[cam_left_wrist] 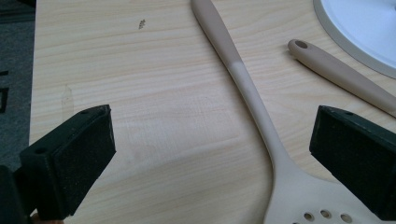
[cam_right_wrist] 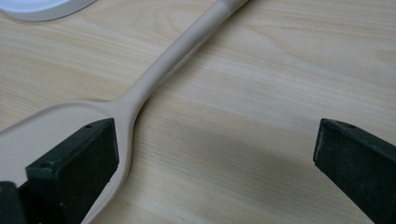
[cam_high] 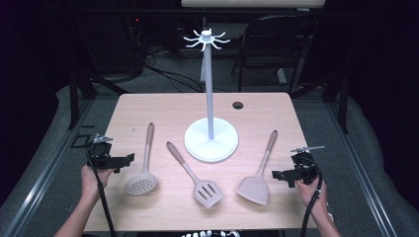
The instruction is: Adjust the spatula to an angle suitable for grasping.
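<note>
Three beige utensils lie on the wooden table [cam_high: 173, 106]: a perforated skimmer [cam_high: 143, 173] at the left, a slotted turner [cam_high: 197, 178] in the middle, a solid spatula [cam_high: 259, 177] at the right. A white hanging stand [cam_high: 210, 133] with hooks on top rises behind them. My left gripper [cam_high: 129, 158] hovers open just left of the skimmer [cam_left_wrist: 261, 126], whose handle runs between its jaws in the left gripper view. My right gripper [cam_high: 274, 174] is open beside the spatula [cam_right_wrist: 154, 79], its left jaw over the blade edge. Nothing is held.
The stand's round white base [cam_left_wrist: 359, 32] sits behind the turner's handle [cam_left_wrist: 341, 74]. A small round hole [cam_high: 238, 105] is in the table's far right part. A black chair [cam_high: 276, 44] and cables are on the floor beyond the table.
</note>
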Action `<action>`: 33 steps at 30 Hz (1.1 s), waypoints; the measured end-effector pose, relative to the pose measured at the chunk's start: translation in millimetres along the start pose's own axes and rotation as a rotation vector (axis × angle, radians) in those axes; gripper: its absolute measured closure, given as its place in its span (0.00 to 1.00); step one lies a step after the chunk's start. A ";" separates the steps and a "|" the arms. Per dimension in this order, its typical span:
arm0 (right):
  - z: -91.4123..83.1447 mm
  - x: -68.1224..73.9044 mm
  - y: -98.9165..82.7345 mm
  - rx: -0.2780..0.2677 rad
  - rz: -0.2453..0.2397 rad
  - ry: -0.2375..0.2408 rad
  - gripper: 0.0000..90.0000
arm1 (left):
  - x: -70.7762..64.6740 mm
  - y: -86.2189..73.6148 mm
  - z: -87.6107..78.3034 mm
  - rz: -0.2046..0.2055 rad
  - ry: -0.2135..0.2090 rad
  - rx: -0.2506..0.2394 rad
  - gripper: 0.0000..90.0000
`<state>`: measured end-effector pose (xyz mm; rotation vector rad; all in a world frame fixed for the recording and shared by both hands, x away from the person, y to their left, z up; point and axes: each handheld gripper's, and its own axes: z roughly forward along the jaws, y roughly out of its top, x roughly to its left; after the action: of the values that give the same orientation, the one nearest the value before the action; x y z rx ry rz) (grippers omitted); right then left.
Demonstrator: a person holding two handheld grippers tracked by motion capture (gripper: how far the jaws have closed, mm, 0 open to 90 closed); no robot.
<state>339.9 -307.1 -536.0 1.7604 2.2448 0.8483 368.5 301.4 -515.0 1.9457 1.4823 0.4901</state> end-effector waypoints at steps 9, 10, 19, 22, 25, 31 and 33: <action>3.3 2.5 0.1 0.019 -0.010 -0.004 0.01 | -0.1 -0.3 1.0 -0.001 0.003 0.001 0.00; 3.3 2.5 0.1 0.019 -0.010 -0.004 0.01 | -0.1 -0.3 1.0 -0.001 0.003 0.001 0.00; 6.6 3.7 2.0 0.027 -0.011 -0.005 0.01 | 0.3 0.4 3.2 0.001 -0.001 0.007 0.00; 8.4 7.0 5.7 0.021 -0.008 -0.009 0.01 | 1.1 0.3 2.6 0.001 0.000 0.005 0.00; 9.5 8.2 7.3 0.023 -0.014 -0.012 0.01 | 1.2 0.4 2.4 0.002 0.002 0.003 0.00; 14.7 14.4 14.1 0.021 -0.031 -0.028 0.02 | 0.9 1.3 3.1 0.003 0.001 0.009 0.00; 14.4 16.3 15.8 0.023 -0.031 -0.020 0.02 | 0.5 1.5 3.2 0.001 0.002 0.006 0.00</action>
<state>355.0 -284.9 -536.1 1.7317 2.2714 0.7982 371.8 300.8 -516.3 1.9505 1.4856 0.4883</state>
